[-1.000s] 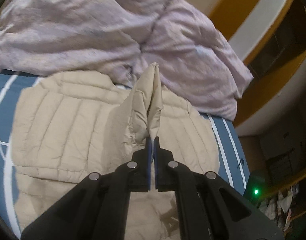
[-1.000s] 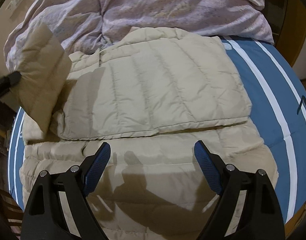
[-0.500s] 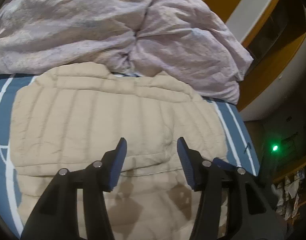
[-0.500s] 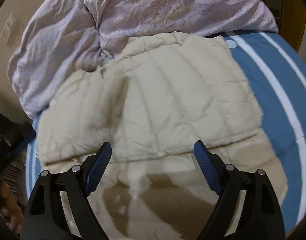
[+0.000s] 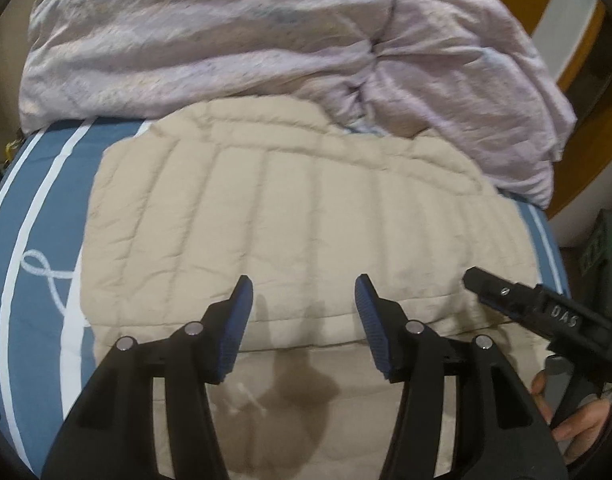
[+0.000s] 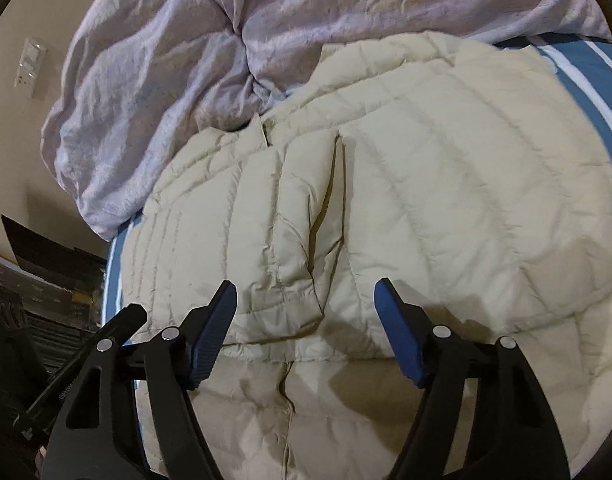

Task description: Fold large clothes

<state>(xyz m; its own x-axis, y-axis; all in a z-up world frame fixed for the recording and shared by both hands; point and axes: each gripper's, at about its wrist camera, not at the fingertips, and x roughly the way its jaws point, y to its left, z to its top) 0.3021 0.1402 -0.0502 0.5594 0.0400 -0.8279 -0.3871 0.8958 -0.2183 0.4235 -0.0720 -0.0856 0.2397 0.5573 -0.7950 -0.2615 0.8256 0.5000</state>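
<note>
The puffy beige quilted jacket (image 5: 298,216) lay folded on the blue bed with white stripes (image 5: 38,216), just below the crumpled lilac duvet (image 5: 242,36). The left gripper (image 5: 302,300) and right gripper (image 6: 306,300) hung above it, jaws wide open, holding nothing.

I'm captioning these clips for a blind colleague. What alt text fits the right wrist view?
A beige quilted puffer jacket lies folded on a blue striped bed, with the open right gripper hovering over its near folded edge. A rumpled lilac duvet is heaped behind the jacket.
</note>
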